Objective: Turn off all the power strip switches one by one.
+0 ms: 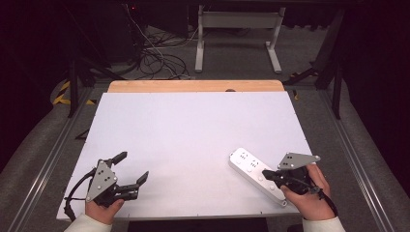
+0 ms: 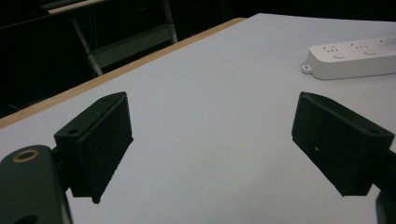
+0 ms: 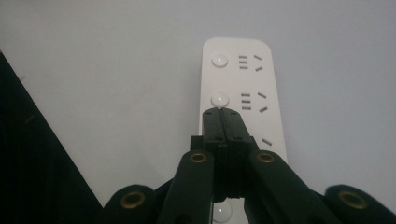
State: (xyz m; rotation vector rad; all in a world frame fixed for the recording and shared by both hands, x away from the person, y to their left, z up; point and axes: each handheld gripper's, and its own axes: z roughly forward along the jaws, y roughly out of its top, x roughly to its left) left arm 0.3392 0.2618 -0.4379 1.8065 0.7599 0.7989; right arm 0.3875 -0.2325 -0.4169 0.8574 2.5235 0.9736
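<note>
With its jaws pressed fully together and gripping nothing, the right gripper (image 3: 225, 112) hovers over the white power strip (image 3: 238, 93) beneath its tips, and could slip off a button, while the left gripper (image 2: 210, 135) gapes wide, empty.

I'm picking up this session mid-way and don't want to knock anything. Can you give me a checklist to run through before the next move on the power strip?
1. Right gripper shut, jaws pressed together above the power strip: ok.
2. Jaw tips lined up with a round switch button: ok, just short of it.
3. Tips already touching the strip: cannot tell.
4. Left gripper open, holding nothing, apart from the strip: ok.
5. Strip flat on the white table: ok, though near its front edge.
6. Strip plugged in: cannot tell.
</note>
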